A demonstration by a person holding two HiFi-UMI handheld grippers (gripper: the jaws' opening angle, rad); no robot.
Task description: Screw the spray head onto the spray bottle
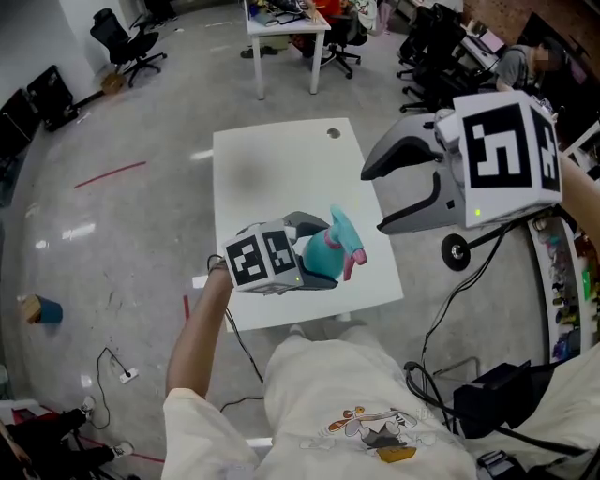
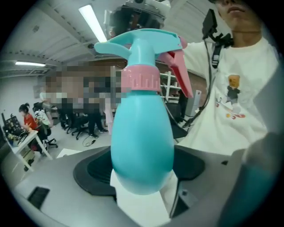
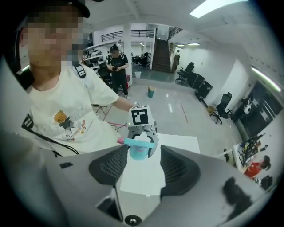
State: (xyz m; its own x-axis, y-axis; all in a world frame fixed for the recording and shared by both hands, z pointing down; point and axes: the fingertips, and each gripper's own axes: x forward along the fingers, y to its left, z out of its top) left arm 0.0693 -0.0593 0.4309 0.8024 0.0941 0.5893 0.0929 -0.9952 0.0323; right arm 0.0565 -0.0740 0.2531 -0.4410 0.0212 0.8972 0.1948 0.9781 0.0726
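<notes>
A teal spray bottle point(image 1: 330, 246) with a pink collar point(image 2: 140, 80) and pink trigger is held above the white table point(image 1: 272, 159). My left gripper point(image 1: 314, 255) is shut on its round body point(image 2: 142, 146). The teal spray head point(image 2: 142, 44) sits on the bottle's neck, tilted a little. My right gripper point(image 1: 375, 200) is raised to the right, well apart from the bottle. Its jaws stand wide open with nothing between them. In the right gripper view the bottle point(image 3: 138, 150) shows small and far off, beyond the open jaws.
The table top point(image 3: 177, 142) is bare apart from a small hole near its far edge. Another white table point(image 1: 286, 23) and office chairs point(image 1: 127, 42) stand at the back. Cables and a black bag point(image 1: 506, 394) lie at the lower right. A person in black point(image 3: 117, 57) stands far off.
</notes>
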